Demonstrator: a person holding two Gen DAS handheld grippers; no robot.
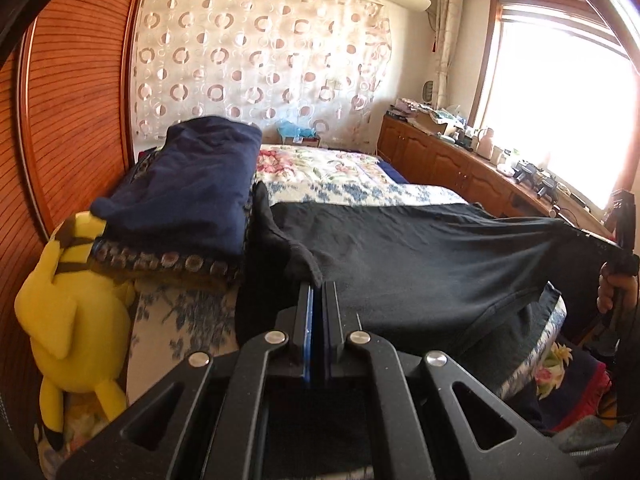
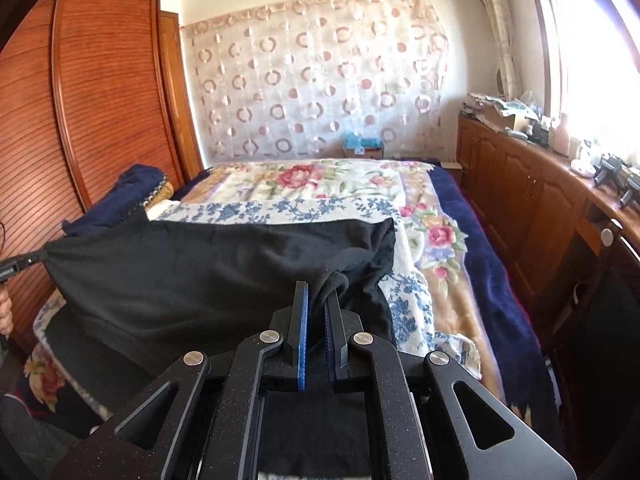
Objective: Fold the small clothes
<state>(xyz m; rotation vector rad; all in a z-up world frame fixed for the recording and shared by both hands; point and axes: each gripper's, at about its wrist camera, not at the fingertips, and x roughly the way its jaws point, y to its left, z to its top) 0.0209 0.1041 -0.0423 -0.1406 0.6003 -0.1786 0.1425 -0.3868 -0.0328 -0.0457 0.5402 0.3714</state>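
Observation:
A black garment (image 1: 420, 264) is stretched between both grippers over the near end of the bed; it also shows in the right wrist view (image 2: 200, 272). My left gripper (image 1: 318, 286) is shut on the garment's left corner, a fold of cloth bunched at the fingertips. My right gripper (image 2: 318, 292) is shut on the garment's right corner, with cloth pinched between the blue pads. The right gripper shows at the far right of the left wrist view (image 1: 622, 256), the left gripper at the far left of the right wrist view (image 2: 24, 262). The garment's near edge hangs over the bed's end.
The bed (image 2: 320, 184) has a floral blanket. A folded navy blanket (image 1: 192, 188) and a yellow plush toy (image 1: 76, 312) lie at its left, by a wooden wardrobe (image 2: 92, 92). A wooden cabinet (image 2: 532, 188) with clutter runs under the window on the right.

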